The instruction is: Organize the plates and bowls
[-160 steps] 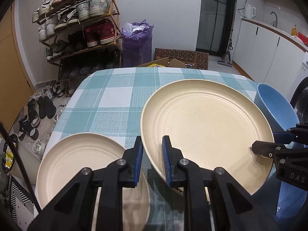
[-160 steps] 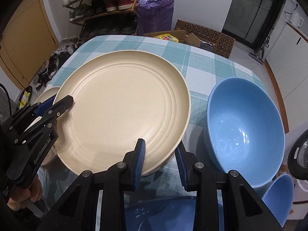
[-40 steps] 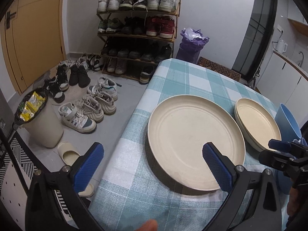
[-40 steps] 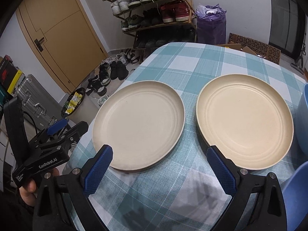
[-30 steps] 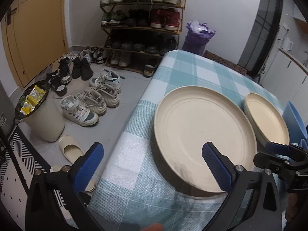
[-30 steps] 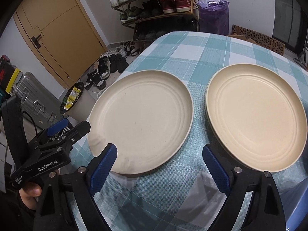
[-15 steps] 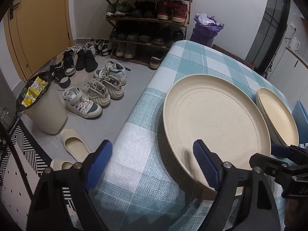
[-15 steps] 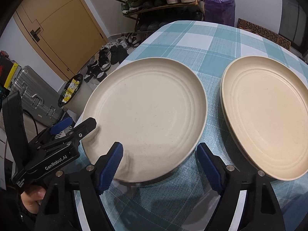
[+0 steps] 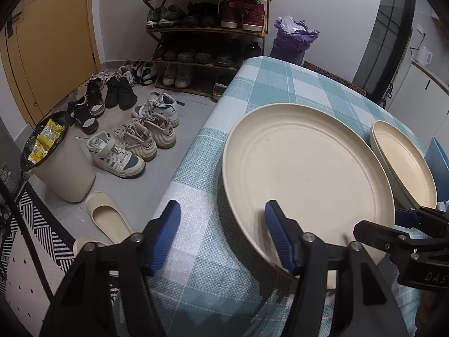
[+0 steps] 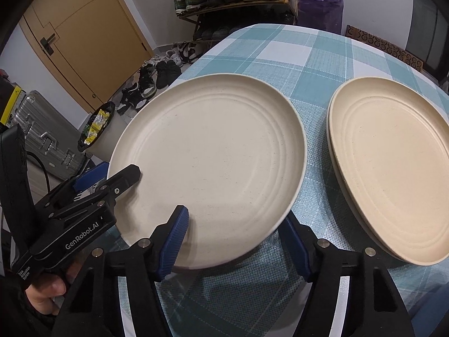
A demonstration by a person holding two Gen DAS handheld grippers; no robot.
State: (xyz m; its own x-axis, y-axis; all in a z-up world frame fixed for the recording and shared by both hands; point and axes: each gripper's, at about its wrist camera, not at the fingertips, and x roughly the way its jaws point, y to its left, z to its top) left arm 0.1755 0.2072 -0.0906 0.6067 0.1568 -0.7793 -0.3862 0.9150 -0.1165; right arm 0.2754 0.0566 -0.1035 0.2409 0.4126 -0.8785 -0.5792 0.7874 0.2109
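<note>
Left wrist view: my left tool (image 9: 221, 231) has narrowed since half a second ago, but its jaws are parted and grip nothing; one blue pad sits over the near rim of the pale plate (image 9: 303, 168), the other over the checked surface (image 9: 202, 266). I judge I am closing in for a rim grasp. The second plate (image 9: 404, 163) lies just beside it, and a blue bowl (image 9: 437, 154) is cut off at the frame edge.

Right wrist view: my right tool (image 10: 235, 238) has also moved in, jaws apart and empty, straddling the pale plate's (image 10: 213, 163) near edge. The right pad is partly hidden below the rim, so I cannot tell whether it touches. The left tool (image 10: 106, 177) reaches the plate's opposite side.
</note>
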